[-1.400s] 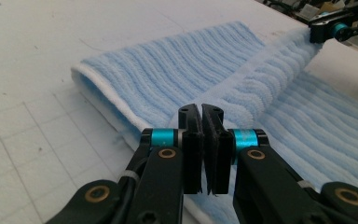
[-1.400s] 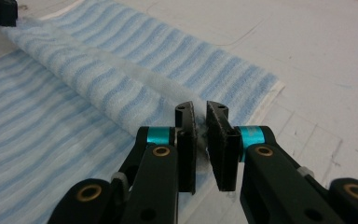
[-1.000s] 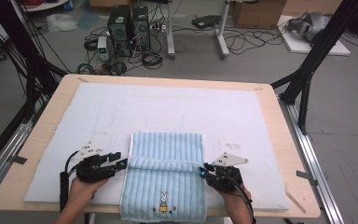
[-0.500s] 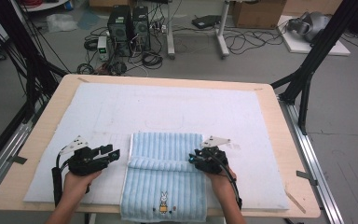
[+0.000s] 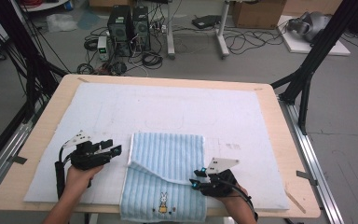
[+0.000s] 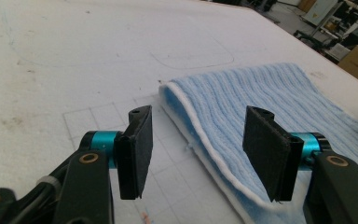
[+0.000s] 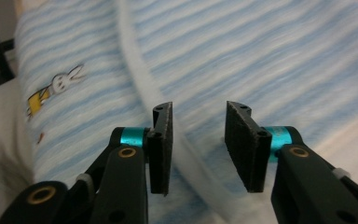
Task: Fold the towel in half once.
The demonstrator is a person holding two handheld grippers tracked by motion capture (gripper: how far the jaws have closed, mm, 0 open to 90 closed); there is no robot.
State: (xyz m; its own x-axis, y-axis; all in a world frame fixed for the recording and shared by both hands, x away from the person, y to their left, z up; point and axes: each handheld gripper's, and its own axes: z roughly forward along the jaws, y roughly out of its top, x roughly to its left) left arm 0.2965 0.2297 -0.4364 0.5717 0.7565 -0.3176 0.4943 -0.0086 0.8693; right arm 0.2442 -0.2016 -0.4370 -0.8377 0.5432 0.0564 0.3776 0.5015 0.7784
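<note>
Folding looks about halfway done: the blue striped towel lies at the near edge of the white foam mat, its far part already doubled toward the person, while the rabbit-embroidered near part still lies flat, unfolded. The left gripper hangs just beside the towel's left edge, its jaws just opening, spread and empty. The right gripper hovers over the white hem, jaws parted, gripping nothing.
</note>
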